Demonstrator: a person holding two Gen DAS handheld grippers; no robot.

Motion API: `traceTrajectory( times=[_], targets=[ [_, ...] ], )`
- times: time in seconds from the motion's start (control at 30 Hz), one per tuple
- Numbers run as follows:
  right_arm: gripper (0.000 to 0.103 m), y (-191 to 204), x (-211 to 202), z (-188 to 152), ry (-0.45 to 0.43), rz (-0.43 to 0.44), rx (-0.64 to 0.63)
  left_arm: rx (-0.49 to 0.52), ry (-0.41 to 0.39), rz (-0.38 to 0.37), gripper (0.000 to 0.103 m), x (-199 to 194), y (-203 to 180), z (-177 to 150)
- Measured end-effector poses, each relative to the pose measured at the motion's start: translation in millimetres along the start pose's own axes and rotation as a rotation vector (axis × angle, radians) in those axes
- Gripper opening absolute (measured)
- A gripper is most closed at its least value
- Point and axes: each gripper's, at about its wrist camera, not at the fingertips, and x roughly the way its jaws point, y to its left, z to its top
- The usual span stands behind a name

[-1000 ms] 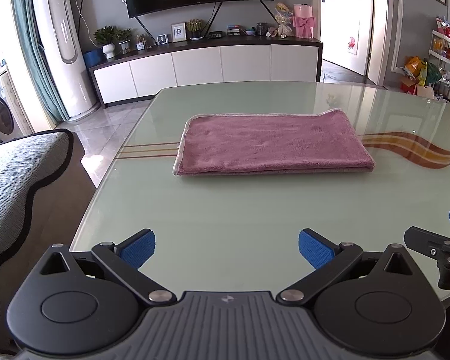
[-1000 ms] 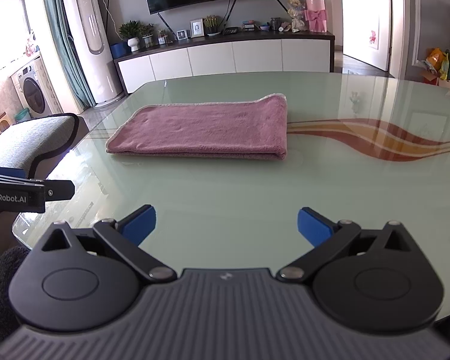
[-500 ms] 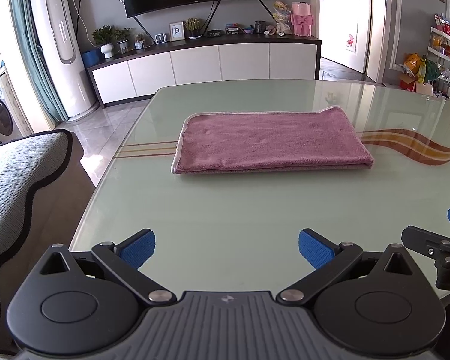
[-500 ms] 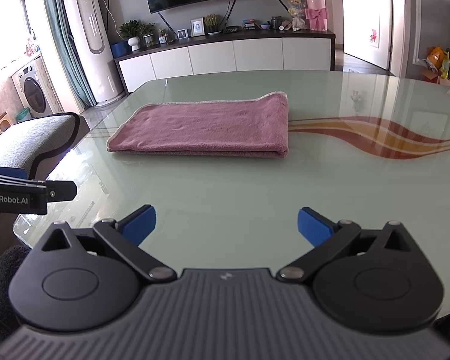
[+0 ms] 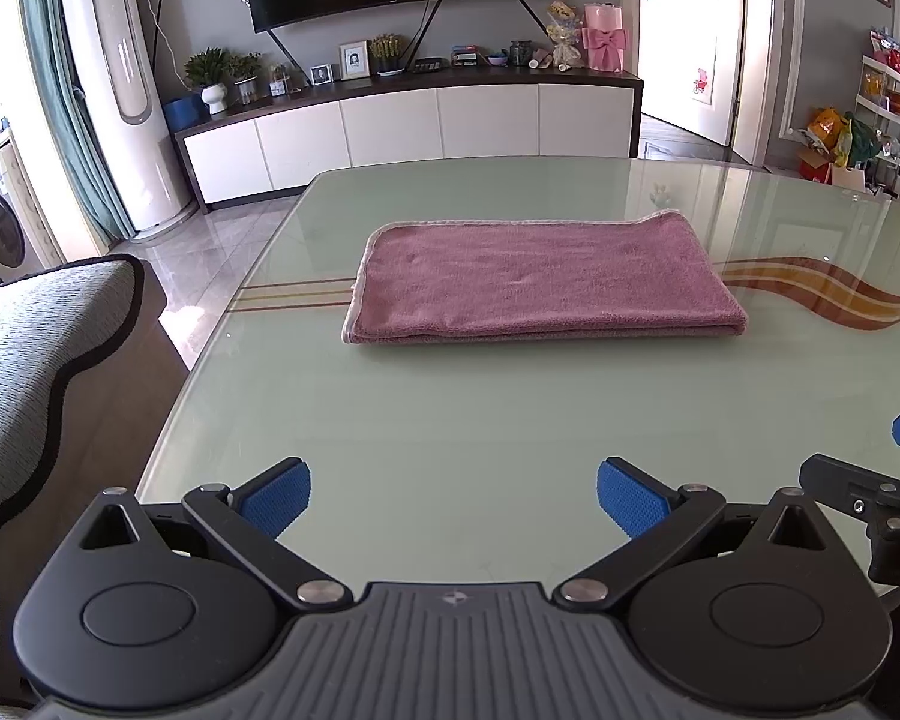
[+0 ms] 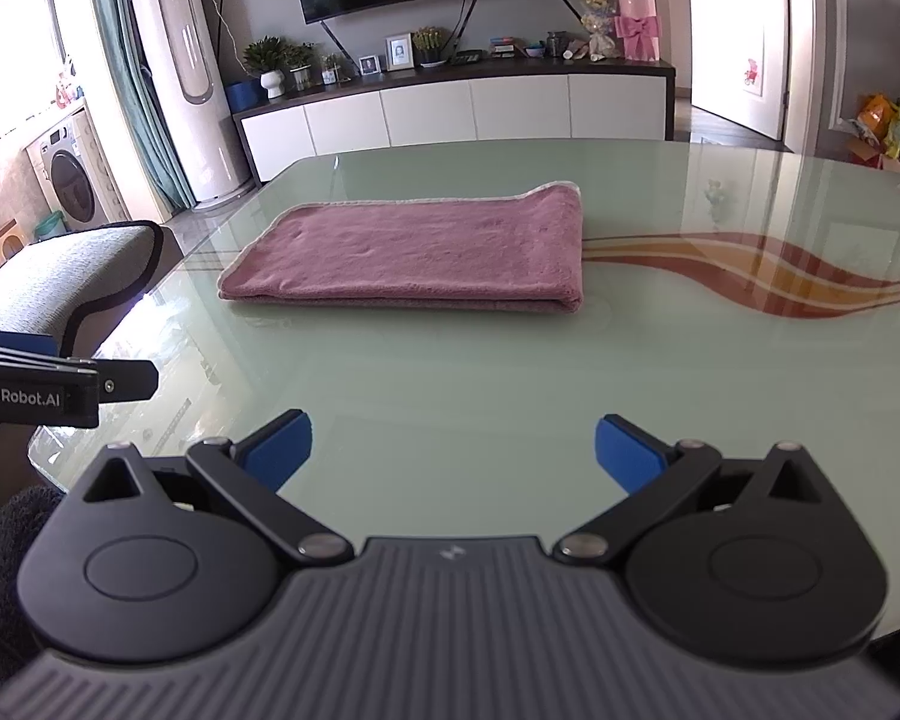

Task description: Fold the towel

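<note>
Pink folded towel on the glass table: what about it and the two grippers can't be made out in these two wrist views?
- Pink folded terry towel: layer count unclear in both views; the top layer covers those beneath.
- Right gripper in the left wrist view: cut off by the picture's right edge.
- Left gripper in the right wrist view: cut off by the left edge.
- Pale green glass table: near edge hidden behind the gripper bodies.

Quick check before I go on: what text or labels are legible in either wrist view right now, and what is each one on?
"GenRobot.AI": white print on the side of the left gripper, seen in the right wrist view.
Small emblem on each gripper body, including the right gripper: a logo, no readable letters.
Framed pictures on the cabinet: too small to read.
Pink towel: no label showing.
</note>
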Motion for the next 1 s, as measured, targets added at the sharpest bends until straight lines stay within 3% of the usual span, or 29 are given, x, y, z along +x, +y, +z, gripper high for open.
traceTrajectory(
  times=[0.6, 1.0],
  targets=[
    [0.103, 7.2, 5.7, 10.4, -0.006, -0.025, -0.047, -0.009, -0.011, -0.013, 0.103, 5.7, 4.4, 2.7],
    [0.103, 26.5, 45.1, 64.5, -0.019, -0.018, -0.149, -0.024, -0.02, -0.035, 0.103, 21.7, 23.3, 8.9]
  ],
)
